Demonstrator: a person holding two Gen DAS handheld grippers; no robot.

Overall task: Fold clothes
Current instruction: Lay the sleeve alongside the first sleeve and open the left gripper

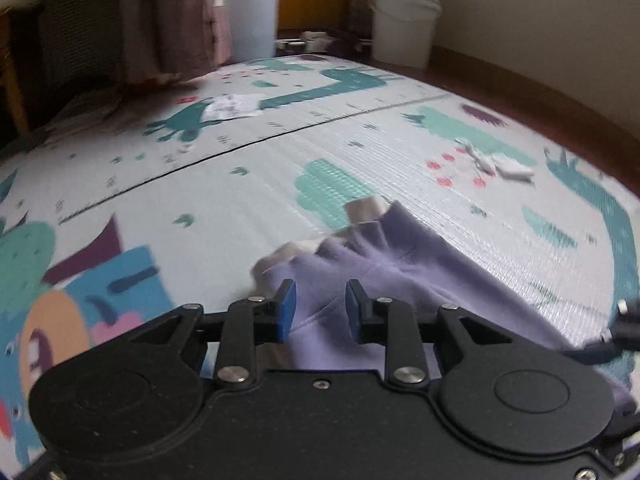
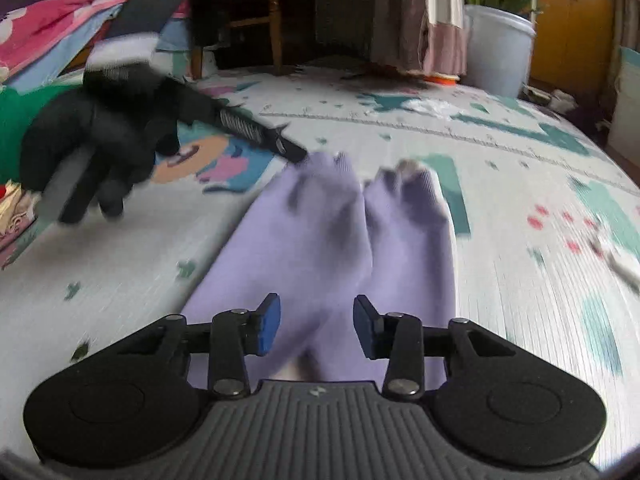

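Lavender trousers (image 2: 340, 240) lie flat on a patterned play mat (image 2: 520, 168), legs side by side with the ribbed cuffs at the far end. My right gripper (image 2: 316, 328) is open just above the near end of the trousers. My left gripper (image 1: 320, 308) is open over a bunched cuff end of the same trousers (image 1: 372, 256). In the right wrist view the left gripper (image 2: 296, 154), held by a black-gloved hand (image 2: 96, 140), reaches the far left cuff.
A pile of coloured clothes (image 2: 60, 32) lies at the left. White buckets (image 1: 252, 16) (image 1: 404, 16) stand beyond the mat, with a curtain (image 1: 168, 16) and a wooden chair (image 2: 256, 12). Crumpled white bits (image 1: 508, 166) and paper (image 1: 232, 108) lie on the mat.
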